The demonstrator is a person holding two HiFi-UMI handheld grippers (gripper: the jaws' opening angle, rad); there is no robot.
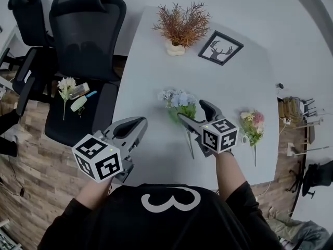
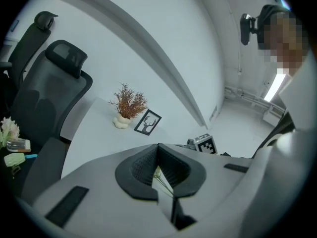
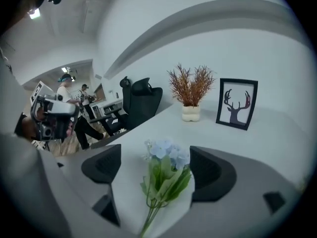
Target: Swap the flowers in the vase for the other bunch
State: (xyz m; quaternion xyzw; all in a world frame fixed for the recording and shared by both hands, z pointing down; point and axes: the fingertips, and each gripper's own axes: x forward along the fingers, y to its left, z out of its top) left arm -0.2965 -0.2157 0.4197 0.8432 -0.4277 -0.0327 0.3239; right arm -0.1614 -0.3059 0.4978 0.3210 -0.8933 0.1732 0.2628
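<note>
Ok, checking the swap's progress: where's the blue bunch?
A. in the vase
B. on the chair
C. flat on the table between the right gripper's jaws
C: the blue bunch lies on the table, between the right gripper's open jaws.

A black top (image 1: 171,225) with black sleeves (image 1: 251,208) is worn, and a large white 3 (image 1: 168,199) is printed on it. The left gripper (image 1: 140,123) and the right gripper (image 1: 193,112) are cased in smooth light grey shells. Each has 2 jaws lined with black ribbed pads (image 2: 141,167). A white cube (image 1: 98,158) is fitted on each, printed with black square markers.
</note>
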